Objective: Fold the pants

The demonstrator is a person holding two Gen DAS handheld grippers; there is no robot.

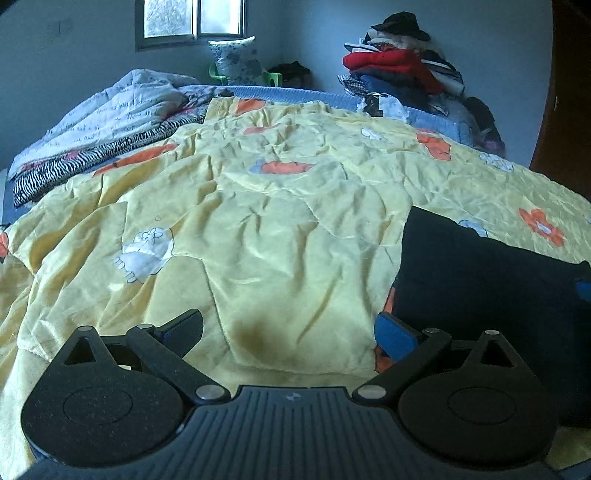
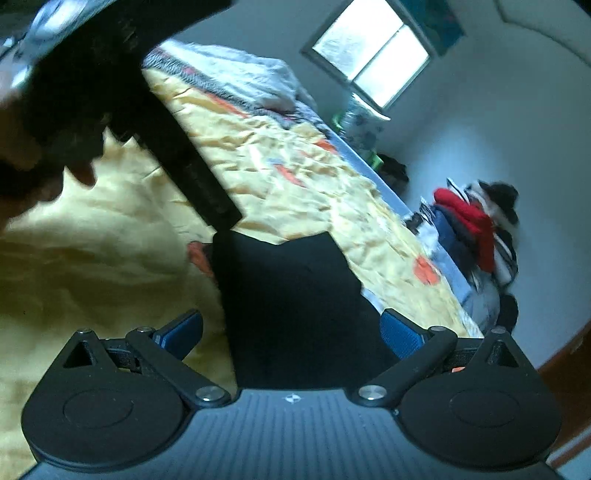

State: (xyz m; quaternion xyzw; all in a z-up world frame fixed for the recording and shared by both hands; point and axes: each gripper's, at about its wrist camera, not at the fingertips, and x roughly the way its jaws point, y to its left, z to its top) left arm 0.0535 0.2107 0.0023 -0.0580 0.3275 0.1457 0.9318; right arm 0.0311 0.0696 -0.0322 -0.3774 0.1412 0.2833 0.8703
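Dark pants [image 1: 487, 295] lie flat on the yellow quilt [image 1: 258, 221] at the right of the left wrist view. My left gripper [image 1: 288, 328] is open and empty, low over the quilt, with its right finger beside the pants' left edge. In the right wrist view the pants [image 2: 295, 306] lie straight ahead between the open fingers of my right gripper [image 2: 291, 328], which holds nothing. The left gripper's dark body [image 2: 147, 110] and the hand holding it fill the upper left of that view.
Folded blankets [image 1: 110, 122] lie at the bed's far left. A heap of clothes [image 1: 406, 70] stands against the wall at the far right. A window [image 1: 192, 20] and a pillow on a green chair [image 1: 240, 62] are behind the bed.
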